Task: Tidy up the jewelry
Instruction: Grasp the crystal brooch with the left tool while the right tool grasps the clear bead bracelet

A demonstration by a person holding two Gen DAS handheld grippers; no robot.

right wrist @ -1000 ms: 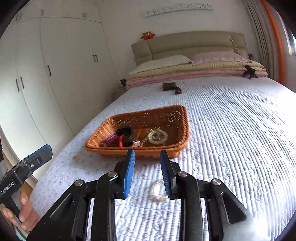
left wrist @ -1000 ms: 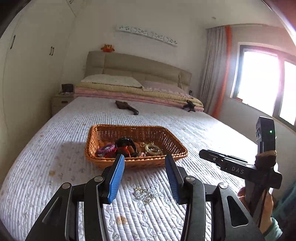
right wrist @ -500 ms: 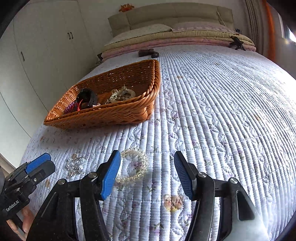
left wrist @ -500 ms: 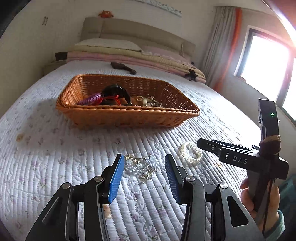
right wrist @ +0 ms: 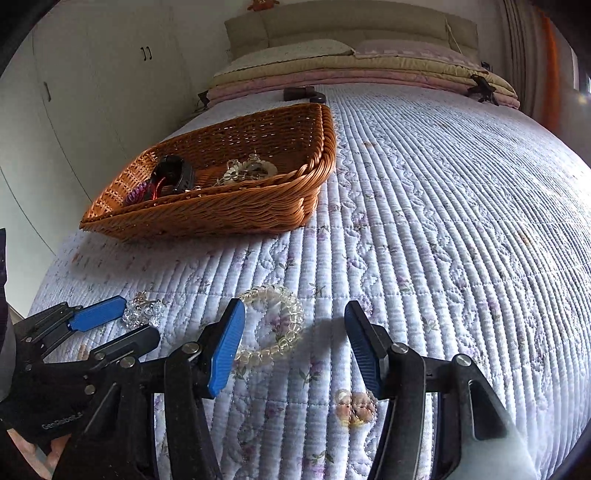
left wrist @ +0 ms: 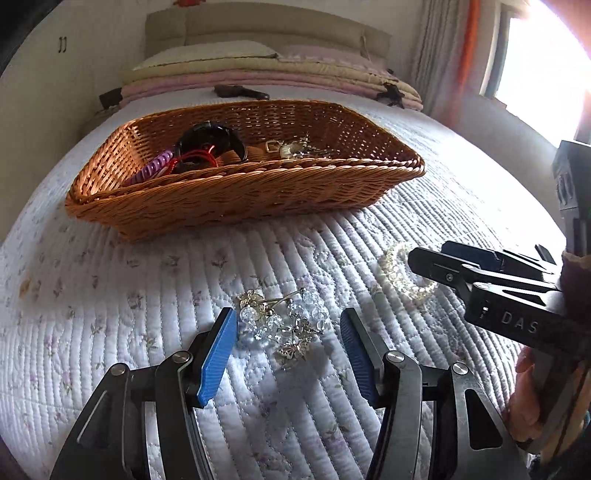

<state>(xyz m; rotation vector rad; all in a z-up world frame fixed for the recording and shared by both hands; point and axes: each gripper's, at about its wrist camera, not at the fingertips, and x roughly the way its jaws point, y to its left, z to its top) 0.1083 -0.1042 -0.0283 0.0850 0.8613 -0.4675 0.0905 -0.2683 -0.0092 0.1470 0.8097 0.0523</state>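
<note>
blue pads of the left gripper [left wrist: 288,343] are opening, straddling a crystal-and-gold bracelet [left wrist: 282,325] on the quilted bedspread [left wrist: 110,314] without pressing it. the right gripper [right wrist: 293,345] is closing, its jaws still apart around part of a clear bead bracelet [right wrist: 273,325]. beyond both sits the wicker basket [left wrist: 236,199] holding a black watch [left wrist: 212,138] and hair ties.

A bedroom: a wide bed [right wrist: 443,192] under a pale quilted bedspread [left wrist: 110,295] with small lilac flowers. At its head, a beige padded headboard [right wrist: 351,22], folded blankets [right wrist: 369,72] and 2 pillows. White wardrobe doors [right wrist: 92,81] line the left wall. On the right, grey and orange curtains [left wrist: 454,48] frame a window [left wrist: 543,55] blazing with daylight.
</note>
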